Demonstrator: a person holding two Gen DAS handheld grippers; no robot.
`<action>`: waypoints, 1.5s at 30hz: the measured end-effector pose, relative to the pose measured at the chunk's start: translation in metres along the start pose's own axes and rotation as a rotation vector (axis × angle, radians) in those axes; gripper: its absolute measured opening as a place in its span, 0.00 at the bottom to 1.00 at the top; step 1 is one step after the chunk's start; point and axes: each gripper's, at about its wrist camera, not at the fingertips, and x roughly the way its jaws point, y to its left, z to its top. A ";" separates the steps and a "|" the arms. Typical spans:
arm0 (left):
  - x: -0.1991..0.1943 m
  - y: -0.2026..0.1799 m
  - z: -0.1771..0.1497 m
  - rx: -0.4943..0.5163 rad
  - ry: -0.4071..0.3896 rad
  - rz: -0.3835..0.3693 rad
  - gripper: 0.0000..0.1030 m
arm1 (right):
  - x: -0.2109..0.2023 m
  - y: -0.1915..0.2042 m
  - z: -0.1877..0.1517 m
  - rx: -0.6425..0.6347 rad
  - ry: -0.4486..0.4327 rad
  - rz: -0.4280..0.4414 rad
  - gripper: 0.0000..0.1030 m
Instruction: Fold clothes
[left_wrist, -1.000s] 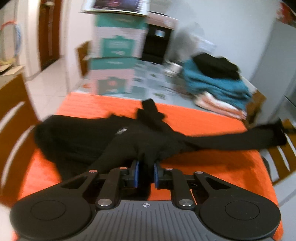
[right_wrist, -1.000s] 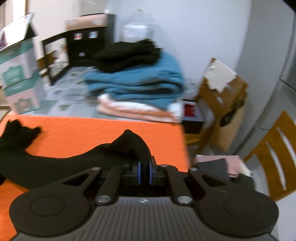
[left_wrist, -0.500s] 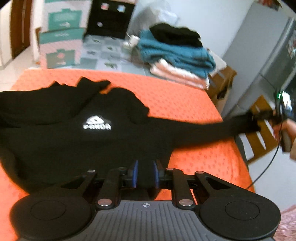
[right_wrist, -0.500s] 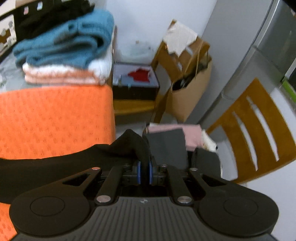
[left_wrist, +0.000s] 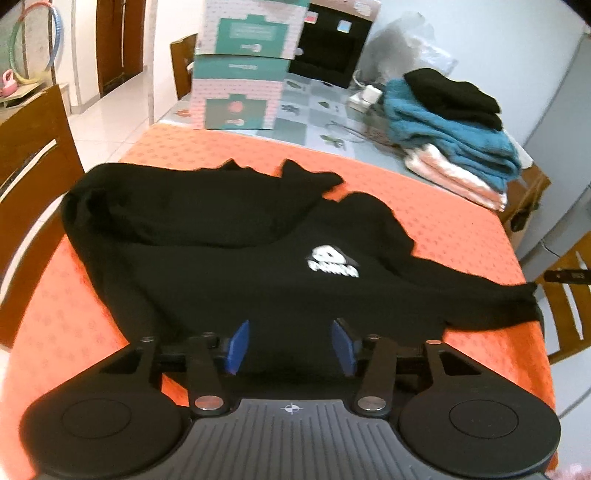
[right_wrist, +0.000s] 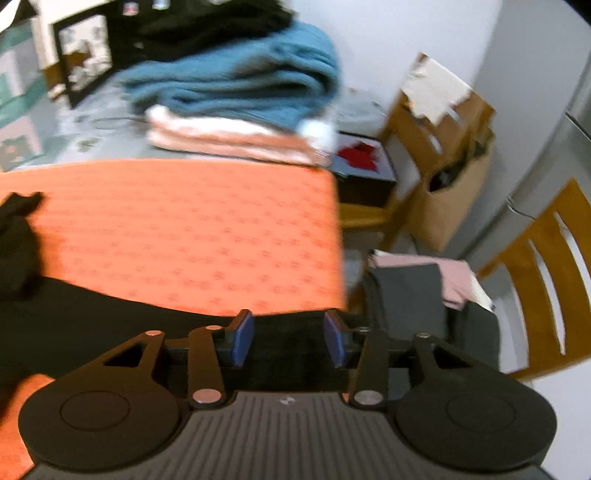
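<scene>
I see the black sweatshirt (left_wrist: 258, 258) spread flat on the orange tabletop (left_wrist: 443, 221), its sleeve (right_wrist: 110, 317) stretched toward the right edge. My left claw (left_wrist: 290, 345) and right claw (right_wrist: 288, 341) are both released, hovering above the fabric.

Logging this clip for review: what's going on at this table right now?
A person with a handheld gripper in each hand is folding clothes. A black sweatshirt lies spread on the orange tablecloth, one sleeve stretched towards the table's right edge. The left gripper and right gripper are both open, holding nothing, over the hem and the sleeve end. A stack of folded clothes sits at the far end.
</scene>
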 end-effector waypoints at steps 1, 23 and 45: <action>0.003 0.004 0.005 0.002 0.002 0.003 0.55 | -0.005 0.010 0.001 -0.008 -0.010 0.016 0.51; 0.137 0.011 0.114 0.100 0.041 -0.125 0.56 | -0.054 0.152 -0.060 0.218 0.018 0.195 0.58; 0.109 0.075 0.134 -0.163 -0.095 -0.061 0.06 | -0.058 0.171 -0.046 0.212 0.069 0.177 0.58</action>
